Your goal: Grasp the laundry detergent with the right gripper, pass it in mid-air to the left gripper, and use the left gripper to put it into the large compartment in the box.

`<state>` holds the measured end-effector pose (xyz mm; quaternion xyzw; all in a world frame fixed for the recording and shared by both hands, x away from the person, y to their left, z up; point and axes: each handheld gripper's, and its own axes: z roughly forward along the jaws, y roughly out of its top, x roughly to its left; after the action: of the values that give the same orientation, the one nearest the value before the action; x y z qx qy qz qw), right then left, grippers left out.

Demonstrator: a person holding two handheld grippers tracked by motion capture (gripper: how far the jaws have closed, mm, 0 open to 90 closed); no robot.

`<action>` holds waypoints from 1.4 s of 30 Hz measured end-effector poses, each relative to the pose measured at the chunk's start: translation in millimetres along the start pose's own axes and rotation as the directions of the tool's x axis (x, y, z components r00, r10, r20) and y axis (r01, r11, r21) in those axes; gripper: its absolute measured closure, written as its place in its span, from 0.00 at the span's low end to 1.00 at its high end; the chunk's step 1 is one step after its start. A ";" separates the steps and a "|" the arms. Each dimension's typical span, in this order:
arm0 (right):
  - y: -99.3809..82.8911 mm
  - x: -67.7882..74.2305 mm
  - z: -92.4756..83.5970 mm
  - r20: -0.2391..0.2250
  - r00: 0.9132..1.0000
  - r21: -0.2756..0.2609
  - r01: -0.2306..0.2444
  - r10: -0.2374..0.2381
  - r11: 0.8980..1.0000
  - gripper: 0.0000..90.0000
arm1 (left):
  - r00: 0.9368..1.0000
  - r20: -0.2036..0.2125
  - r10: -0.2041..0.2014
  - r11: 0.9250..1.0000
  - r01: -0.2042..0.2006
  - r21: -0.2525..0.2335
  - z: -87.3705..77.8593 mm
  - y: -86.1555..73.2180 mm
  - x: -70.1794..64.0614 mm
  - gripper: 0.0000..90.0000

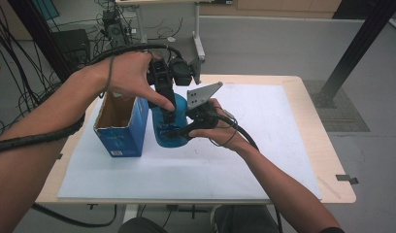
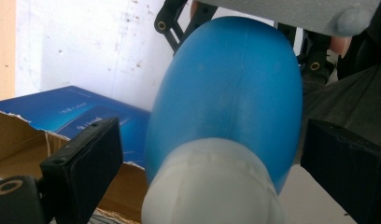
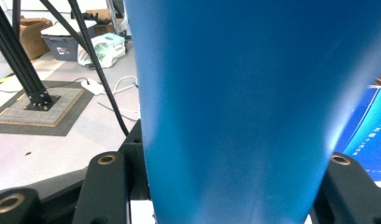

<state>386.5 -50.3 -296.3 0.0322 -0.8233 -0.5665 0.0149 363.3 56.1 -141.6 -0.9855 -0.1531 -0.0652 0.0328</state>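
Now | blue bottle (image 1: 169,127): upright, long axis vertical, white cap (image 2: 212,186) up | right gripper (image 1: 179,130): jaws clamped on bottle | left gripper (image 1: 168,109): jaws spread, straddling cap from 12 o'clock, not pressing | blue box (image 1: 122,128) at bottle's 9 o'clock.

In the high view your left hand (image 1: 130,77) and the left gripper (image 1: 168,109) are covering the top of the blue bottle (image 1: 169,131), and your right hand (image 1: 224,127) is hiding part of the right gripper (image 1: 182,130). In the left gripper view the bottle's pale cap (image 2: 212,186) is running off the bottom edge. In the right gripper view the bottle is blurring at close range and overrunning top and bottom. The print on the blue carton (image 1: 119,138) is reading too small to tell.
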 end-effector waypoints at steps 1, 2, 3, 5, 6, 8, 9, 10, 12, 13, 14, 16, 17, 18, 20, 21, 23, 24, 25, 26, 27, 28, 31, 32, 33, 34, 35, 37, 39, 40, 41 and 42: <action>0.1 0.1 0.0 0.000 1.000 0.000 0.001 -0.001 1.000 0.49 | 1.000 0.000 0.000 1.000 0.000 0.001 0.2 -0.1 0.1 0.07; 0.1 0.1 0.0 0.000 1.000 0.000 0.002 -0.002 1.000 0.49 | 1.000 0.000 -0.002 1.000 0.002 0.004 0.3 -0.2 0.1 0.07; 0.2 0.1 -0.1 0.000 1.000 0.000 0.001 -0.001 1.000 0.49 | 1.000 0.000 -0.001 1.000 0.001 0.004 0.4 -0.3 0.2 0.07; 0.2 0.1 -0.2 0.001 1.000 0.001 0.001 -0.001 1.000 0.49 | 1.000 0.002 0.000 1.000 0.000 0.005 -0.1 -0.2 0.2 0.07; 0.2 0.1 -0.2 0.001 1.000 0.000 0.000 0.000 1.000 0.49 | 1.000 0.000 -0.001 1.000 0.001 0.000 0.2 -0.4 0.1 0.07; 0.4 0.4 -0.3 0.000 1.000 -0.003 -0.001 0.001 1.000 0.49 | 1.000 0.001 0.000 1.000 0.000 -0.002 0.2 -0.5 0.1 0.07; 0.8 0.7 -0.3 -0.002 1.000 -0.007 -0.001 0.001 1.000 0.49 | 1.000 0.002 0.000 1.000 0.000 0.004 -0.1 -0.4 0.2 0.07; 1.1 1.0 -0.3 -0.003 1.000 -0.009 -0.002 0.001 1.000 0.49 | 1.000 0.001 0.000 1.000 0.000 0.003 0.0 -0.4 0.1 0.07; 1.2 0.9 -0.3 -0.003 1.000 -0.008 -0.001 0.001 1.000 0.49 | 1.000 0.004 0.000 1.000 0.000 0.002 0.2 -0.6 0.0 0.07; 1.1 0.9 -0.2 -0.003 1.000 -0.007 -0.002 0.002 1.000 0.49 | 1.000 0.000 -0.001 1.000 0.001 -0.002 0.6 -0.9 -0.2 0.07; 0.9 0.7 0.0 -0.002 1.000 -0.005 -0.001 0.001 1.000 0.49 | 1.000 0.002 -0.004 1.000 0.004 0.000 0.4 -1.0 -0.2 0.07; 0.8 0.6 0.3 -0.004 1.000 -0.005 -0.002 0.002 1.000 0.49 | 1.000 -0.001 -0.003 1.000 0.003 -0.001 0.7 -1.5 0.3 0.07; 0.8 0.6 0.5 -0.004 1.000 -0.005 -0.001 0.001 1.000 0.49 | 1.000 -0.001 -0.001 1.000 0.001 0.001 0.5 -1.6 0.6 0.07; 0.9 0.6 0.6 -0.004 1.000 -0.006 -0.002 0.002 1.000 0.49 | 1.000 0.000 -0.001 1.000 0.001 0.001 0.7 -1.7 0.8 0.07; 0.8 0.3 0.8 -0.005 1.000 -0.008 -0.001 0.001 1.000 0.49 | 1.000 0.001 -0.001 1.000 0.001 0.005 0.9 -1.7 0.8 0.07; 0.9 0.3 0.8 -0.005 1.000 -0.007 -0.002 0.002 1.000 0.49 | 1.000 0.002 -0.002 1.000 0.002 0.003 1.1 -2.0 0.7 0.07; 0.6 0.1 0.8 -0.005 1.000 -0.006 -0.003 0.003 1.000 0.49 | 1.000 0.002 0.000 1.000 0.000 0.003 1.1 -2.2 0.6 0.07; 0.5 0.0 0.9 -0.007 1.000 -0.006 -0.005 0.005 1.000 0.49 | 1.000 0.001 -0.001 1.000 0.001 0.003 1.2 -2.3 0.7 0.07; 0.5 0.0 1.0 -0.006 1.000 -0.006 -0.004 0.004 1.000 0.49 | 1.000 0.004 0.000 1.000 0.000 0.004 1.1 -2.3 0.8 0.07; 0.5 0.0 1.1 -0.006 1.000 -0.006 -0.004 0.004 1.000 0.49 | 1.000 0.004 0.000 1.000 0.000 0.004 1.3 -2.4 0.9 0.07; 0.6 -0.1 1.1 -0.006 1.000 -0.007 -0.004 0.004 1.000 0.49 | 1.000 0.004 0.000 1.000 0.000 0.005 1.6 -2.5 0.9 0.07; 0.6 0.0 1.0 -0.006 1.000 -0.008 -0.005 0.005 1.000 0.49 | 1.000 0.003 0.000 1.000 0.000 0.007 1.7 -2.4 0.9 0.07; 0.7 -0.2 0.9 -0.006 1.000 -0.009 -0.005 0.005 1.000 0.49 | 1.000 0.002 0.000 1.000 0.000 0.005 2.2 -2.6 0.7 0.07; 0.7 -0.2 0.8 -0.006 1.000 -0.009 -0.005 0.005 1.000 0.49 | 1.000 0.003 0.000 1.000 0.000 0.005 2.3 -2.7 0.6 0.07; 0.7 -0.4 0.8 -0.006 1.000 -0.010 -0.003 0.003 1.000 0.49 | 1.000 0.003 -0.001 1.000 0.001 0.004 2.4 -2.8 0.4 0.07; 0.7 -0.5 0.7 -0.006 1.000 -0.010 -0.004 0.004 1.000 0.49 | 1.000 0.002 -0.001 1.000 0.001 0.005 2.4 -2.9 0.4 0.07; 0.7 -0.5 0.7 -0.007 1.000 -0.011 -0.004 0.004 1.000 0.49 | 1.000 0.002 -0.001 1.000 0.001 0.005 2.3 -2.9 0.5 0.08; 0.9 -0.4 0.7 -0.007 1.000 -0.012 -0.004 0.003 1.000 0.49 | 1.000 0.001 0.000 1.000 0.000 0.004 2.1 -2.9 0.6 0.08; 1.1 -0.1 0.8 -0.008 1.000 -0.011 -0.004 0.004 1.000 0.49 | 1.000 0.002 0.003 1.000 -0.003 -0.003 1.8 -2.8 0.6 0.08; 1.1 0.0 0.9 -0.008 1.000 -0.011 -0.004 0.004 1.000 0.49 | 1.000 0.002 0.004 1.000 -0.004 -0.003 1.8 -2.7 0.6 0.09; 1.2 0.1 0.9 -0.009 1.000 -0.011 -0.004 0.004 1.000 0.49 | 1.000 0.002 0.004 1.000 -0.004 -0.003 1.8 -2.5 0.6 0.09; 1.2 0.1 0.9 -0.009 1.000 -0.011 -0.003 0.003 1.000 0.49 | 1.000 0.004 0.006 1.000 -0.006 -0.002 2.0 -2.4 0.8 0.10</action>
<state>386.3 -49.0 -295.5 0.0334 -0.8201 -0.5710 0.0200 363.6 58.7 -143.3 -0.9861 -0.1502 -0.0635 0.0315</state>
